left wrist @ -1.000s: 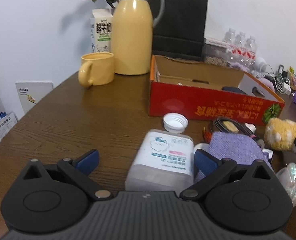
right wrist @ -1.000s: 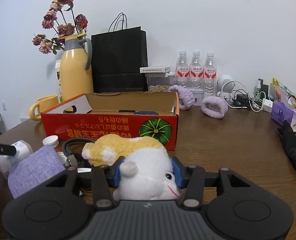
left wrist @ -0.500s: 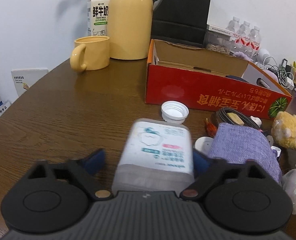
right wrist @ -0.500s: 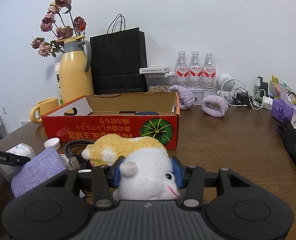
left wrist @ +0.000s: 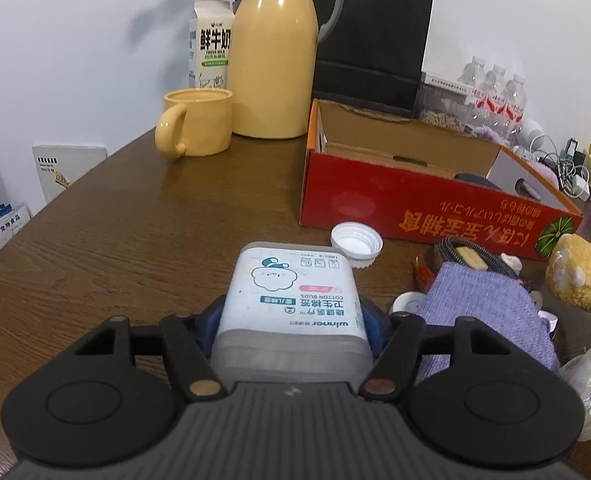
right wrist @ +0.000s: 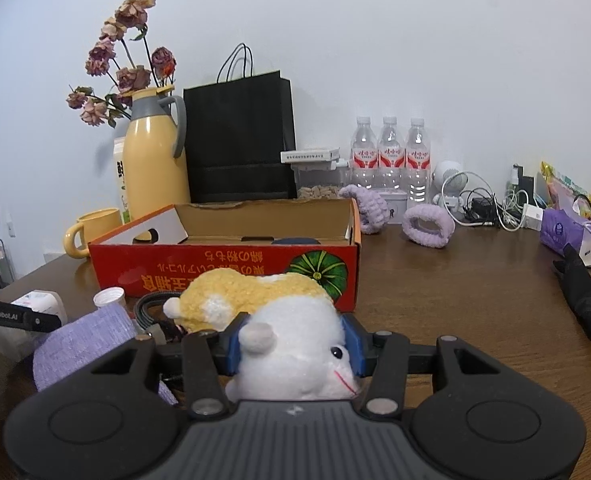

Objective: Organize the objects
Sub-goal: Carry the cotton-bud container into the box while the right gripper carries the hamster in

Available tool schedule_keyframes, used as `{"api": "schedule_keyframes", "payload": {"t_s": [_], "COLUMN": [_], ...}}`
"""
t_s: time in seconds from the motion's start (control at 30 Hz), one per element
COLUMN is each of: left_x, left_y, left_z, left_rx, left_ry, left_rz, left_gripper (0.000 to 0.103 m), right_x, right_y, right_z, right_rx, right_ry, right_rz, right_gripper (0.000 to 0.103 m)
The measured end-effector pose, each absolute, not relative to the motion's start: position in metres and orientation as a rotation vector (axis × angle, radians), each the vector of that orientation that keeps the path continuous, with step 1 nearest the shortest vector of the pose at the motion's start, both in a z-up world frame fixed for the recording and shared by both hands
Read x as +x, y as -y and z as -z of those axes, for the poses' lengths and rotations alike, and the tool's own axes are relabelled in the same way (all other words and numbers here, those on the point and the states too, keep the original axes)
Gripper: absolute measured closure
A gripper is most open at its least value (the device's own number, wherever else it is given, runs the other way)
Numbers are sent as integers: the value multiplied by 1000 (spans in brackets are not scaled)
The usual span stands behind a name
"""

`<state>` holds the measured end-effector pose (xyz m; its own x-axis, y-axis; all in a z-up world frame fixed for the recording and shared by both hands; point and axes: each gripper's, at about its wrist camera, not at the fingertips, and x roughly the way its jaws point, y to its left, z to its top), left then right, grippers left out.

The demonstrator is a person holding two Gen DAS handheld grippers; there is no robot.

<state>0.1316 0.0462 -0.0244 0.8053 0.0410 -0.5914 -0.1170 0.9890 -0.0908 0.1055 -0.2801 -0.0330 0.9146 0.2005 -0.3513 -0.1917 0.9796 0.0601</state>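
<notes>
In the left wrist view, the left claw [left wrist: 291, 316] is now pinching the cotton bud box [left wrist: 291, 300] — a second ago its blue pads were standing wide apart on either side of the box, and they have since been closing in until both press its sides. That suggests the grasp is being completed and the box is becoming ready to lift, probably toward the red cardboard box [left wrist: 415, 204] lying farther off to the right. The cotton bud box is sitting low over the table [left wrist: 115, 232], near the white cap [left wrist: 356, 242], with a purple cloth [left wrist: 479, 304] just to its right.

In the right wrist view, little is changing: the right claw [right wrist: 295, 344] is staying pressed together on the plush hamster [right wrist: 291, 332], its pads squeezing the white head — the toy is lying just in front of the red cardboard box [right wrist: 223, 268], not yet placed inside.
</notes>
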Motion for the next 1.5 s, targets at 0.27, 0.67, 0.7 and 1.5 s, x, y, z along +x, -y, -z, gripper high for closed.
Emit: {"api": "schedule_keyframes", "payload": {"t_s": [0.27, 0.67, 0.7, 1.5], "left_x": [126, 172, 179, 332], "left_y": [-38, -3, -1, 19], "left_z": [-6, -52, -53, -29], "left_rx": [-100, -79, -84, -70], "left_ry": [-521, -417, -416, -540], "left_rz": [-69, 7, 10, -70], "left_gripper": [36, 36, 36, 36], "right_x": [103, 147, 154, 334], "right_y": [278, 259, 256, 217], "right_z": [16, -17, -19, -4], "right_rx": [40, 28, 24, -104], "right_ry": [-278, -180, -174, -344], "right_rz": [-225, -247, -246, -85], "right_gripper": [56, 56, 56, 56]}}
